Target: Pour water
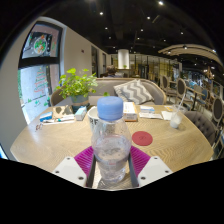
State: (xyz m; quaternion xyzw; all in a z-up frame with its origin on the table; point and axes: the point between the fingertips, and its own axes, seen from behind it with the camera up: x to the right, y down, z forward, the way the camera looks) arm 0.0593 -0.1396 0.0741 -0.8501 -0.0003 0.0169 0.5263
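Gripper (pixel 111 163) nearest: two pale, flat-faced fingers at bottom, each w/ magenta pad (pixel 84 157) on inner face. Clamped on water bottle (pixel 111 140), pads pressing its sides left & right, no gap visible either side.

Bottle: clear plastic, upright, cylindrical w/ ribbed, crinkly lower body catching light; tapers at shoulder to smooth light-blue screw cap (pixel 110 107), cap on. Contents look clear; fill level hard to tell.

Just beyond fingers: round wooden table (pixel 50 145), light tan, smooth matte top w/ faint grain. Small flat red disc (pixel 142 138) lying on it just right of bottle, circular, coaster-like. Further right, small white rounded object (pixel 176 120), cup-like, shape too small to pin down. Behind the bottle, mid-table: flat papers or booklets (pixel 150 113) lying on wood. Left side: more flat printed sheets (pixel 56 118), bluish tones.

Far edge of table, left: leafy green potted plant (pixel 76 85), soft irregular foliage, bushy; pot itself not clear.

Beyond table: pale cushioned seat (pixel 140 92), rounded upholstery. Left wall: dark-framed window or glass panel (pixel 38 62) w/ colourful round graphic up top. Right side: chairs (pixel 204 100) & curved pale structure, details too small. Overhead: dark ceiling w/ small round spot lights (pixel 148 17), bright points.
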